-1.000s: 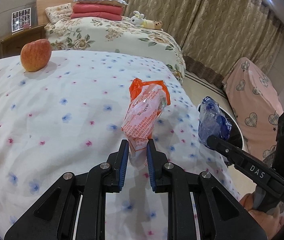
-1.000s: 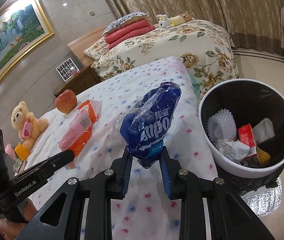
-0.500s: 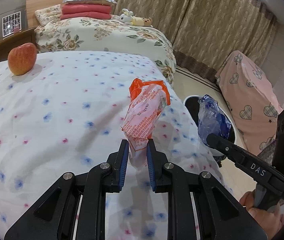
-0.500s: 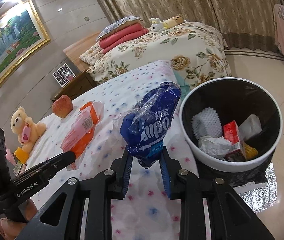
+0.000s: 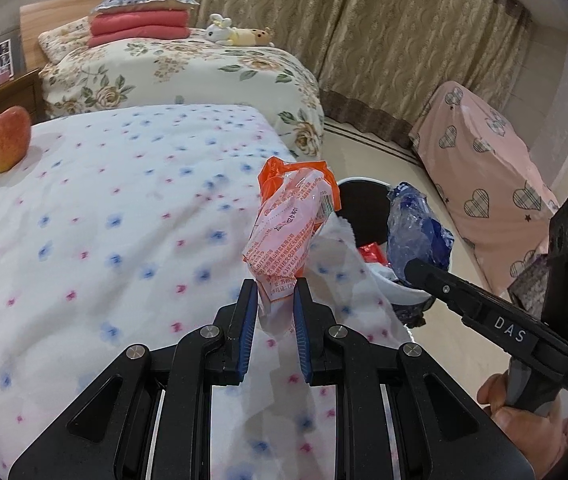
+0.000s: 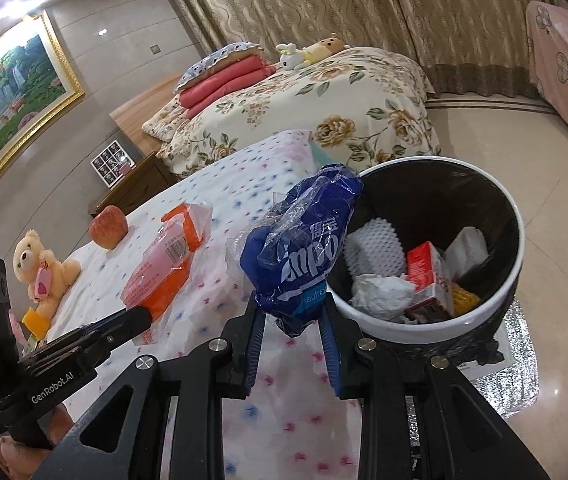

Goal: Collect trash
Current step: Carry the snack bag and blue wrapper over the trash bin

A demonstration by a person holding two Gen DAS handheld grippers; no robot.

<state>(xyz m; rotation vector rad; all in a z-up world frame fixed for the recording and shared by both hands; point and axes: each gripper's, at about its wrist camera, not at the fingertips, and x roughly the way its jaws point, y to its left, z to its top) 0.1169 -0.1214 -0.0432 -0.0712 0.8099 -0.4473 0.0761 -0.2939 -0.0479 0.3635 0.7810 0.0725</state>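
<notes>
My left gripper (image 5: 272,294) is shut on an orange and pink snack wrapper (image 5: 291,228), held above the bed's right edge; the wrapper also shows in the right wrist view (image 6: 164,264). My right gripper (image 6: 291,312) is shut on a crumpled blue plastic wrapper (image 6: 303,252), held just left of the trash bin (image 6: 511,280). The blue wrapper also shows in the left wrist view (image 5: 415,228). The white-rimmed bin with a black liner stands on the floor beside the bed and holds several pieces of trash. In the left wrist view the bin (image 5: 359,204) is partly hidden behind both wrappers.
The bed (image 5: 84,240) has a white sheet with blue and pink flowers. A red apple (image 5: 4,144) and a teddy bear (image 6: 44,272) sit on it. A second floral bed (image 5: 184,72) is behind. A pink-covered piece of furniture (image 5: 483,184) stands on the right.
Both grippers, still holding their wrappers, have moved right toward the bin. The bin now looks nearer and larger in the right wrist view, and shows in the left view.
</notes>
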